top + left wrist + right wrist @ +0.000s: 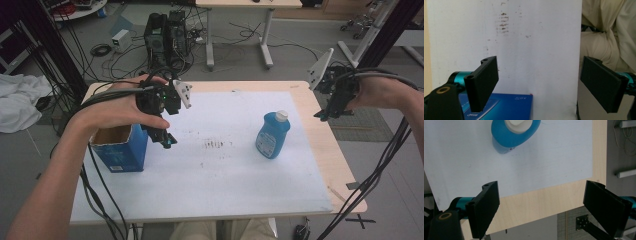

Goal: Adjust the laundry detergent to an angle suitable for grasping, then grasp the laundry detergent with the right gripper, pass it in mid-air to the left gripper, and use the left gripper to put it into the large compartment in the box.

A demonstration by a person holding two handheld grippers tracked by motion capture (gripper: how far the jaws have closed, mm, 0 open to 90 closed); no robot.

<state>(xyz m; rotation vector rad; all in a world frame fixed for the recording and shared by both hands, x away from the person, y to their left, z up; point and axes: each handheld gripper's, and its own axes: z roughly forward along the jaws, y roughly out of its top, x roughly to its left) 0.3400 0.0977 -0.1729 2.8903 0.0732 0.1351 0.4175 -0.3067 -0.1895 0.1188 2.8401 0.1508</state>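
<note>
Both grippers are in the air, nothing held. The left gripper (167, 137) hangs just beside the open blue box (120, 147), on the side facing the bottle; its jaws stand wide apart with only the white mat (225, 170) between them, and in the left gripper view a corner of the box (506, 107) lies below the jaws. The right gripper (327, 114) hovers past the table's (320, 135) right edge, well apart from the blue bottle (273, 134), jaws spread wide and empty; in the right gripper view the bottle (515, 132) sits far ahead, seen from above its white cap. The bottle stands upright on the mat, well to the right of the box, with some dark smudges on the mat between the two. Risks, as I judge them: the bottle is tall with a narrow foot, so a jaw that clips its shoulder or cap on the way in would likely tip it over, and it could roll toward the table's edge. Its smooth rounded sides may slip if the pads close too high or off-centre. The box looks light and empty; a nudge from the left gripper or forearm could slide or topple it. Trailing cables from either gripper could drag across the mat and catch either thing.
</note>
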